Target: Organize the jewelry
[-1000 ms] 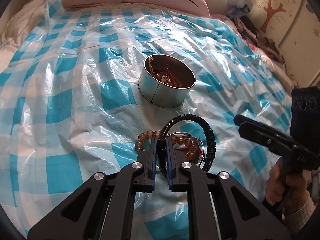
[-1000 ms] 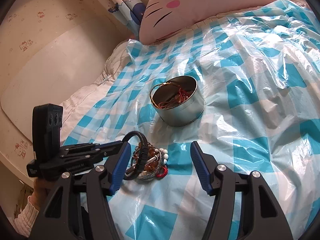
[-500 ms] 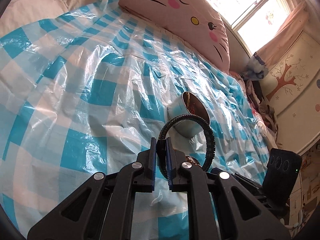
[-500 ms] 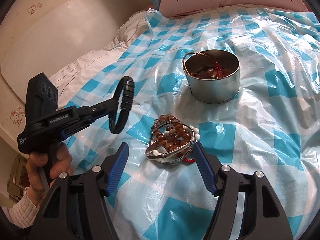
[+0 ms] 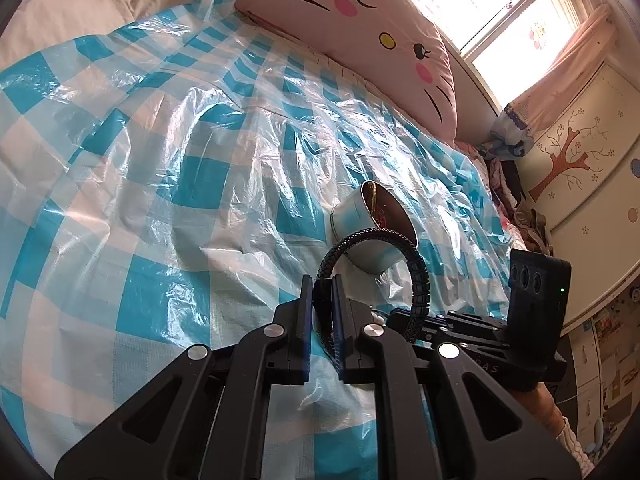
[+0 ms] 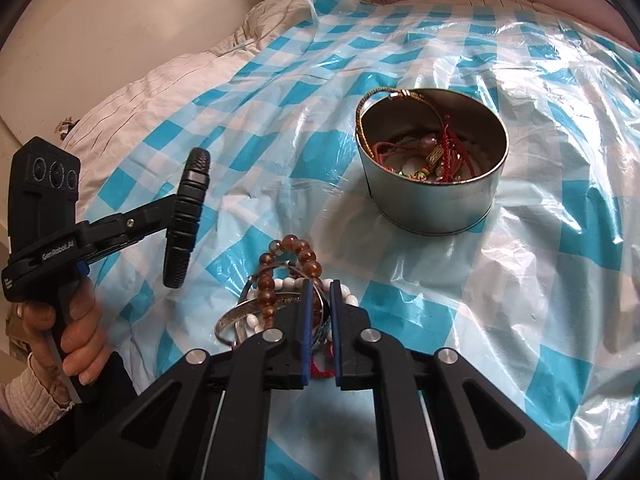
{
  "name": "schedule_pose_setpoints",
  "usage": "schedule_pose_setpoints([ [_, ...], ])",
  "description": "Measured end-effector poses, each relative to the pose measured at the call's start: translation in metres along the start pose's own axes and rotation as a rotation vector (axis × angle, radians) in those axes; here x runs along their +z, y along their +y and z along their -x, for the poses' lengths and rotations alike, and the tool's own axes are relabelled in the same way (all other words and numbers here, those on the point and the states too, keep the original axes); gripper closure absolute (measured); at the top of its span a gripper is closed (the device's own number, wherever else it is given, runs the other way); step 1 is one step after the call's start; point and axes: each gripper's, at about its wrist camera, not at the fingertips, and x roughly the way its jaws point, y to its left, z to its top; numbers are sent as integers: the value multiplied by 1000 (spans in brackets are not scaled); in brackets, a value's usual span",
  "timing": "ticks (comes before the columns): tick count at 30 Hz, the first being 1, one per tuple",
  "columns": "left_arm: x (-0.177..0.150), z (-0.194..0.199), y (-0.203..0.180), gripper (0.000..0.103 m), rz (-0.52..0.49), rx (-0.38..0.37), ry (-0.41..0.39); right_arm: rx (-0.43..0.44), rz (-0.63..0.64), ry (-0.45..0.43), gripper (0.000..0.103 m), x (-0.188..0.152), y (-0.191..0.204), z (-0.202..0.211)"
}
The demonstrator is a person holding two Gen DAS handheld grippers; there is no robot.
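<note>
Since a moment ago, your right tongs [image 6: 320, 292] have closed on the silver bangle [image 6: 276, 312] in the pile.
Ahead of them sits the round tin [image 6: 432, 196]; your left tongs [image 5: 320, 292] clamp the black braided bracelet [image 5: 416, 280], raised above the checkered sheet [image 5: 160, 160].

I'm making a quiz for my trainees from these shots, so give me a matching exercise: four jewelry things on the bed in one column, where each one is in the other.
Things:
1. black braided bracelet
2. silver bangle
3. red cord bracelets
4. brown bead bracelet

Places:
A. inside the round tin
B. held up off the bed in the left gripper
C. between the closed jaws of the right gripper
D. lying in the pile on the checked sheet

Pairs: 1-B, 2-C, 3-A, 4-D
</note>
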Motion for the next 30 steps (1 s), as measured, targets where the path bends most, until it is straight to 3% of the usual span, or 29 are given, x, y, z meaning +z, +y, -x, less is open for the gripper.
schedule_pose_setpoints([
  [3, 0, 0, -1, 95, -2, 1, 1, 7, 6, -50, 103, -8, 7, 21],
  [9, 0, -1, -1, 95, -3, 4, 3, 59, -22, -153, 103, -19, 18, 60],
  [17, 0, -3, 0, 95, 5, 2, 8, -7, -24, -38, 100, -3, 0, 16],
  [18, 1, -3, 0, 95, 6, 0, 9, -3, -14, -19, 68, 0, -1, 10],
  [19, 1, -3, 0, 95, 6, -1, 9, -10, -1, -13, 46, 1, 0, 5],
  [20, 1, -4, 0, 95, 5, -2, 10, -19, 24, -24, 45, 2, 2, 4],
  [22, 0, -4, 0, 95, 2, -4, 12, -7, 58, -6, 48, 5, 3, 0],
  [23, 0, -5, 0, 95, 1, -5, 14, -1, 69, 4, 53, 6, 3, -2],
  [25, 0, -6, -1, 95, -3, -5, 17, 16, 86, 39, 72, 7, 3, -7],
  [28, 0, -6, -1, 95, -2, -4, 17, 12, 122, 89, 86, 7, 5, -19],
  [30, 0, -7, -1, 95, 0, -2, 17, -2, 147, 91, 90, 5, 8, -20],
])
